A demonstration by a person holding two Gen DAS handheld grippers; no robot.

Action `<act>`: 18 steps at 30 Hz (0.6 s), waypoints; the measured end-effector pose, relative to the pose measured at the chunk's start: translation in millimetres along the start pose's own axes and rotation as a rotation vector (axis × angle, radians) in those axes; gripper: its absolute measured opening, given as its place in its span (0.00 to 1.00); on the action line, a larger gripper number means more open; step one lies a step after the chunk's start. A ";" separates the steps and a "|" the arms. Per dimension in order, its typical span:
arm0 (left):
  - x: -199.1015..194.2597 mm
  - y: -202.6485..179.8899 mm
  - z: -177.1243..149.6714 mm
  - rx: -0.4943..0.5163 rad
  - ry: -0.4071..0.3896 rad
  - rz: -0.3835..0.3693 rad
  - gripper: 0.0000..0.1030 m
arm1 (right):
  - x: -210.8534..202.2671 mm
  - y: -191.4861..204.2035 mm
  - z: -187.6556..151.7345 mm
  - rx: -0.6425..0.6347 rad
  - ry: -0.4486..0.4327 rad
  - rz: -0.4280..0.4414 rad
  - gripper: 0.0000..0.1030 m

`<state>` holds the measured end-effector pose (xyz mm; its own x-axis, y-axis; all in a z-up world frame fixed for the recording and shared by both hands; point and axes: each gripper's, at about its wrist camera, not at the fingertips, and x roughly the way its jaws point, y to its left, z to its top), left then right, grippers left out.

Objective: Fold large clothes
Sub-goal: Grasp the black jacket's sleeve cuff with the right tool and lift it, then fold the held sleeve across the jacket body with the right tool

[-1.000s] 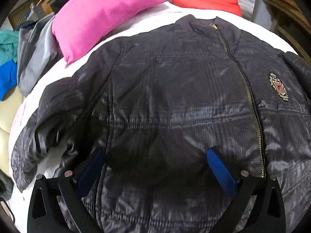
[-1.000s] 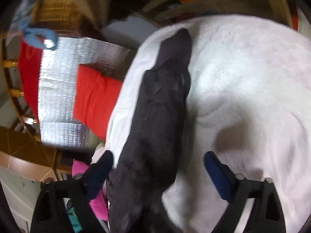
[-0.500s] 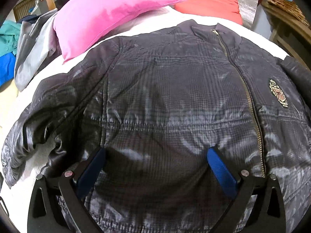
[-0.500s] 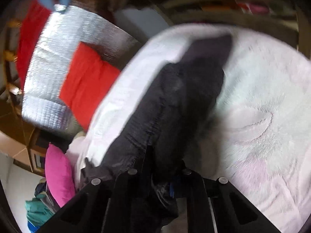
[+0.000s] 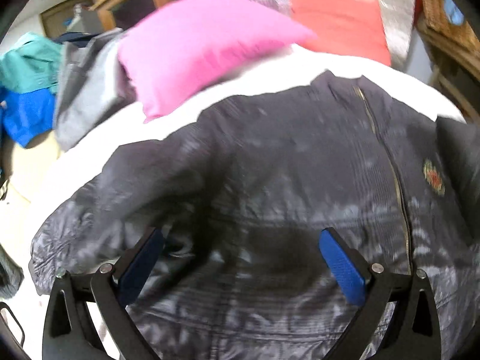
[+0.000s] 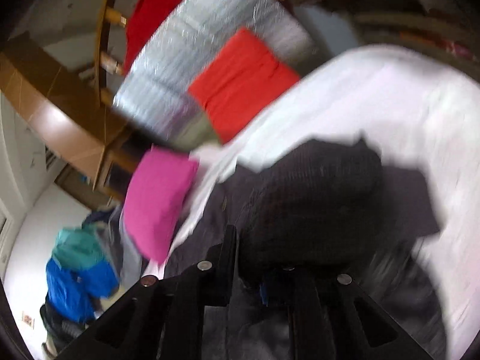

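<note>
Jacket (image 5: 285, 180): dark, quilted, shiny; lies front-up on the white bed (image 5: 270, 72), collar toward the pillows. Zipper (image 5: 390, 162) closed along the front, visible from collar down. Crest patch (image 5: 433, 177) on the chest beside the zipper. One sleeve (image 5: 99, 210) spread out, crumpled, toward the bed edge in the left wrist view.

Right wrist view: other sleeve (image 6: 315, 198) bunched up and lifted off the sheet, shadow beneath it on the bed (image 6: 405, 105). Frame is motion-blurred.

Right gripper (image 6: 258, 282): jaws pressed together, sleeve fabric pinched between them. A sliver of blue pad shows at the pinch.

Left gripper (image 5: 240, 264): jaws wide apart, nothing between them. Blue pads (image 5: 342, 270) sit over the lower body of the jacket; cannot tell from the blur whether they touch the cloth.

Surroundings: pink pillow (image 5: 204, 48) at the head of the bed, just beyond the jacket's shoulder. Red pillow (image 5: 339, 21) beside it, against a silvery panel (image 6: 210, 39). Pile of clothes off the bed's side: grey garment (image 5: 84, 90), teal garment (image 5: 27, 60), blue garment (image 5: 24, 117). Wooden cabinet (image 5: 129, 3) behind the pile. Wicker basket (image 5: 441, 15) at the far right of the left wrist view; contents not visible.
</note>
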<state>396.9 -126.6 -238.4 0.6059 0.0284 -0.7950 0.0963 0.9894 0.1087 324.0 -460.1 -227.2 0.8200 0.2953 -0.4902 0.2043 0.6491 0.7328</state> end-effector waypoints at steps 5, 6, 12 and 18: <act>-9.3 3.0 -3.4 -0.036 -0.052 -0.002 1.00 | 31.3 -6.2 -44.3 0.054 0.115 -0.045 0.54; -17.0 -1.4 -6.5 -0.034 -0.061 -0.002 1.00 | 31.0 -7.6 -47.6 0.073 0.123 -0.041 0.67; -39.8 -28.0 -14.5 0.019 -0.164 -0.046 1.00 | -38.9 -23.1 -33.3 0.148 0.010 0.085 0.72; -57.4 -74.2 -20.5 0.138 -0.258 -0.103 1.00 | -93.9 -97.1 6.7 0.327 -0.180 0.006 0.75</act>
<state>338.8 -198.7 -213.0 0.7662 -0.1260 -0.6301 0.2633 0.9561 0.1289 230.7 -555.6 -249.2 0.8969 0.1512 -0.4157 0.3352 0.3808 0.8618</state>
